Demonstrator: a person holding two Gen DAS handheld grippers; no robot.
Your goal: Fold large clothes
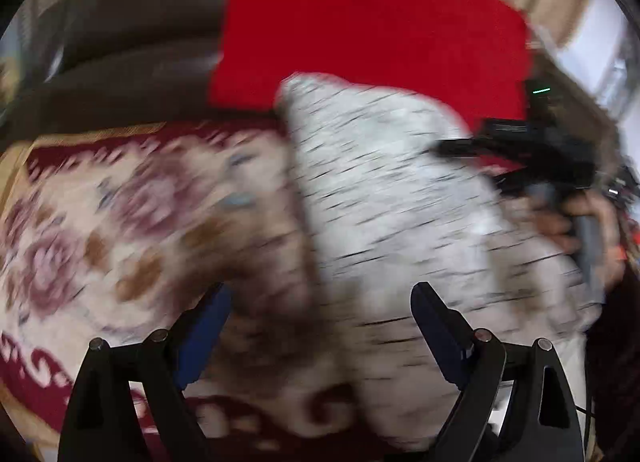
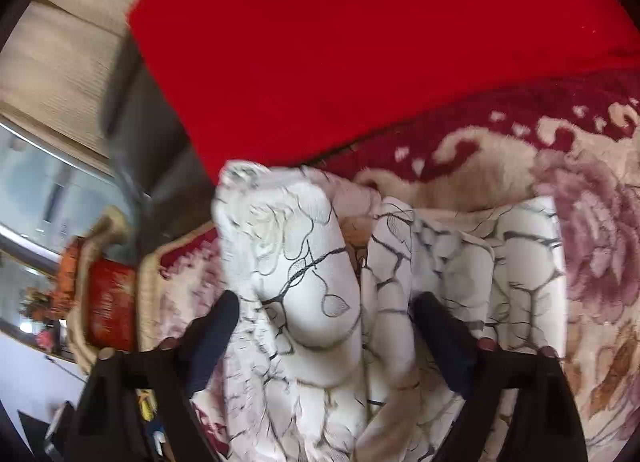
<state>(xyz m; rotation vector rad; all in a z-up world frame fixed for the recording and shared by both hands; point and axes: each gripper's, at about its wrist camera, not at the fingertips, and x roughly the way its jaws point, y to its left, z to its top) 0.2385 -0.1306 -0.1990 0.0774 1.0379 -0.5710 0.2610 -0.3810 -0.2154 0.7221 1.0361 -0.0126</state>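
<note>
Left gripper [image 1: 320,326] spread wide above the white patterned garment [image 2: 316,282]; right gripper [image 2: 324,334] likewise spread, straddling its bunched folds; garment heaped on floral blanket [image 2: 592,229], touching red cloth [image 2: 340,41]

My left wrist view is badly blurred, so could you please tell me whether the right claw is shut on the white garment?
Observer: No. In the right wrist view the right claw is open, with its fingers on either side of a bunched ridge of the white garment.
Operator: Thank you. What is the dark streaking on the fabric?
Observer: It is a print of thin black branching lines with leaf outlines.
Operator: Is there anything at the left of that view?
Observer: Yes, a red container shows there, beyond the edge of the floral rug.
</note>
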